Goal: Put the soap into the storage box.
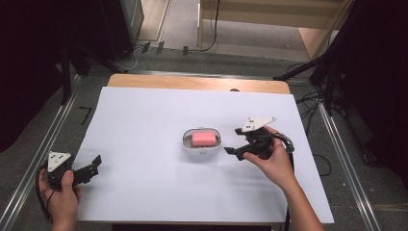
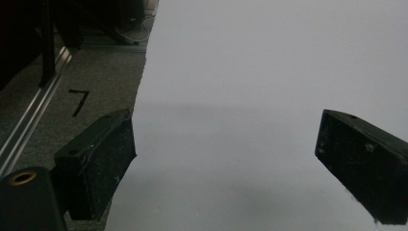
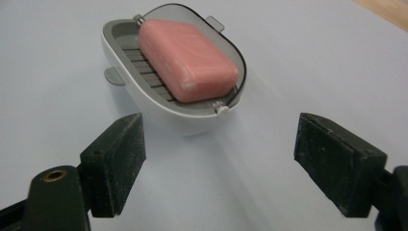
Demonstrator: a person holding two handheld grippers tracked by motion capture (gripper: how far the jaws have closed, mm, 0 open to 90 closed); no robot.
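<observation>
One pink soap bar (image 3: 188,60) is seen resting in a white soap dish (image 1: 201,147) near the worktop's middle. Nothing is gripped: the right gripper (image 3: 219,166) is held open beside it, the left gripper (image 1: 90,168) open near the left edge.

The one sign I can read is a black mark (image 2: 78,102) shaped like the figure 7, drawn or taped on the grey floor (image 2: 106,86) just beside the left edge of the white sheet. From above I see the same mark (image 1: 86,114) on the floor to the left of the surface, though there it reads more like a plain angle. I find no lettering, brand or number on anything else.
</observation>
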